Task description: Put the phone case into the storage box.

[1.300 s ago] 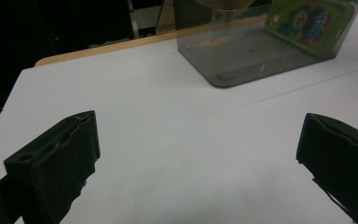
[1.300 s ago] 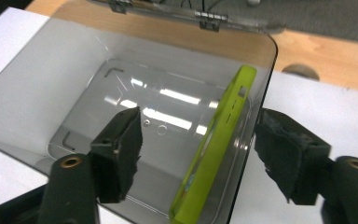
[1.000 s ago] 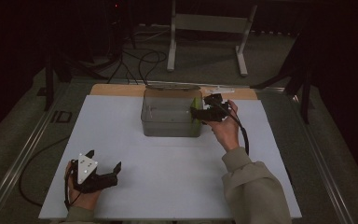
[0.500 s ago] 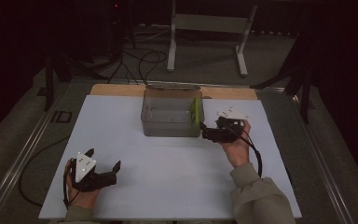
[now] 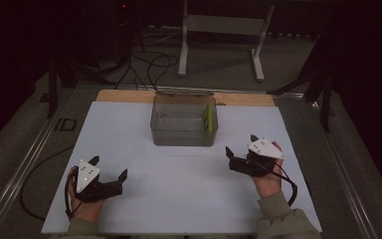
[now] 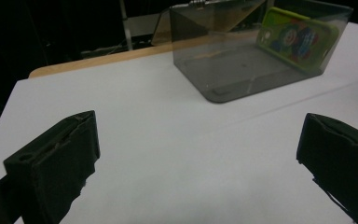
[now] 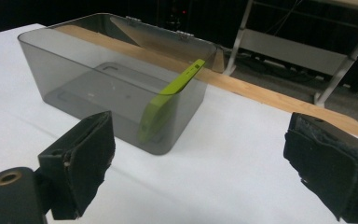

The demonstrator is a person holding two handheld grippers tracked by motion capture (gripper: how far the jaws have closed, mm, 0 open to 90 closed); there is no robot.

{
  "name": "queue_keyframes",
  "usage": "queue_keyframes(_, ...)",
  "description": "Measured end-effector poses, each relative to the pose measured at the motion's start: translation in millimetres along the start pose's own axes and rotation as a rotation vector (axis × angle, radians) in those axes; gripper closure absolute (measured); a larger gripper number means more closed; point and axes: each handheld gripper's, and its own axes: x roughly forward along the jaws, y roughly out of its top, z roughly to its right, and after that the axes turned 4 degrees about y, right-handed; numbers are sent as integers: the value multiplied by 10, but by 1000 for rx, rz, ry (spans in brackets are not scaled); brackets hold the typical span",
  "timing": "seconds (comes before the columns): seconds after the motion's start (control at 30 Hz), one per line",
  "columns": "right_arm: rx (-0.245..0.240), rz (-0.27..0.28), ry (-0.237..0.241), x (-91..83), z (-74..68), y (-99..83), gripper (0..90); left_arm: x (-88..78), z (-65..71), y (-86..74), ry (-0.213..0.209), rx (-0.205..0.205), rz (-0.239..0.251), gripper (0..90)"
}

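A clear grey box [image 5: 184,138] stands at the back middle of the white sheet. Inside it a green phone [image 5: 208,119] leans on edge against the right wall, with a cartoon picture on its back [image 6: 298,35]. My right gripper [image 5: 241,144] rests at the near right, apart from the box. Its jaws have just been opening and stand open with nothing between them [image 7: 200,158], facing the box [image 7: 74,60] and the phone [image 7: 168,100]. My left gripper [image 5: 110,167] lies open and empty at the near left [image 6: 196,154].
A wooden strip [image 5: 124,96] runs along the table's far edge behind the box. On the floor beyond are a metal stand [image 5: 219,22] and cables [image 5: 144,64]. Metal rails [image 5: 25,159] border the table.
My right gripper has left the box's right rim and drawn back toward the near right of the table. The green phone stays leaning inside the box. The left gripper has not moved.
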Motion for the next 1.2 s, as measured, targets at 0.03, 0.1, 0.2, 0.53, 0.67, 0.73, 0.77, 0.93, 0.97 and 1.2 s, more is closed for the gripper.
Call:
queue_keyframes(0.03,-3,3,-1,-29,-6,-19,87,-5,-6,6,-2,2,1,2)
queue_keyframes(0.1,-7,7,-8,-57,-9,-38,87,-9,-12,16,-3,2,5,3)
queue_keyframes(0.2,24,23,-21,-158,23,-117,90,-16,-30,32,-14,0,15,3)
queue_keyframes(0.53,87,94,-61,-390,136,-520,92,-33,-30,46,-52,10,49,3)
queue_keyframes(0.67,101,128,-47,-492,165,-599,92,-30,-30,42,-57,6,56,2)
queue_keyframes(0.73,113,142,-42,-535,171,-623,92,-37,-28,41,-57,7,62,2)
queue_keyframes(0.77,113,145,-41,-550,168,-632,92,-39,-29,40,-58,4,66,2)
queue_keyframes(0.93,115,179,-24,-604,134,-705,92,-57,-38,17,-55,0,80,3)
queue_keyframes(0.97,117,182,-17,-606,127,-718,92,-59,-42,7,-58,-8,83,3)
queue_keyframes(1.2,98,194,-5,-658,80,-750,92,-106,-30,-30,-41,-27,99,3)
